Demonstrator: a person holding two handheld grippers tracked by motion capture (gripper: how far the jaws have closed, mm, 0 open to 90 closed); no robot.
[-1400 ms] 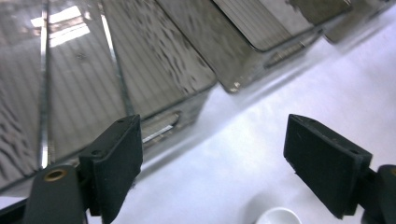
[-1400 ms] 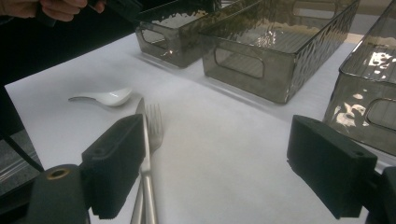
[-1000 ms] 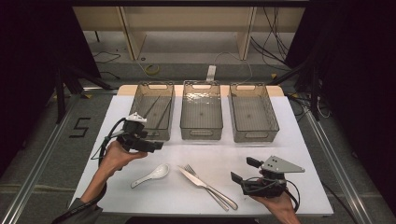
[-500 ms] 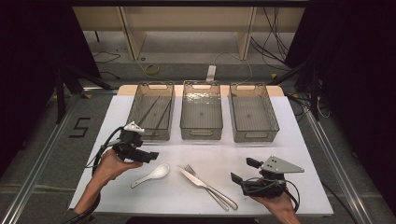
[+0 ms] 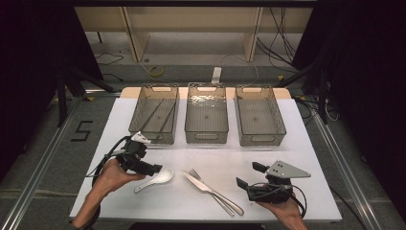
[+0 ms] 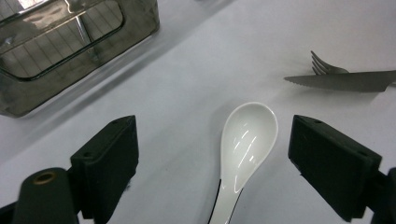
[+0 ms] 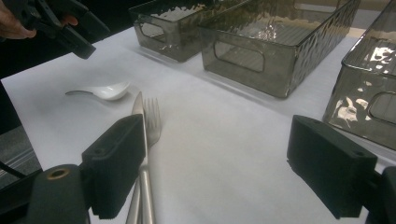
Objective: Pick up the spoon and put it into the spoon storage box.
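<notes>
Over the last second the left gripper has come down from beside the left bin toward the near part of the desk, and now hangs just above the spoon. That reads as a reach for the spoon, likely to sort it into a bin. Its fingers stand wide apart, with the spoon's bowl between them, nothing gripped yet. The spoon is white, glossy ceramic, lying bowl-up, handle toward the person, just left of the knife and fork. The right gripper rests low at the near right, fingers open and empty.
</notes>
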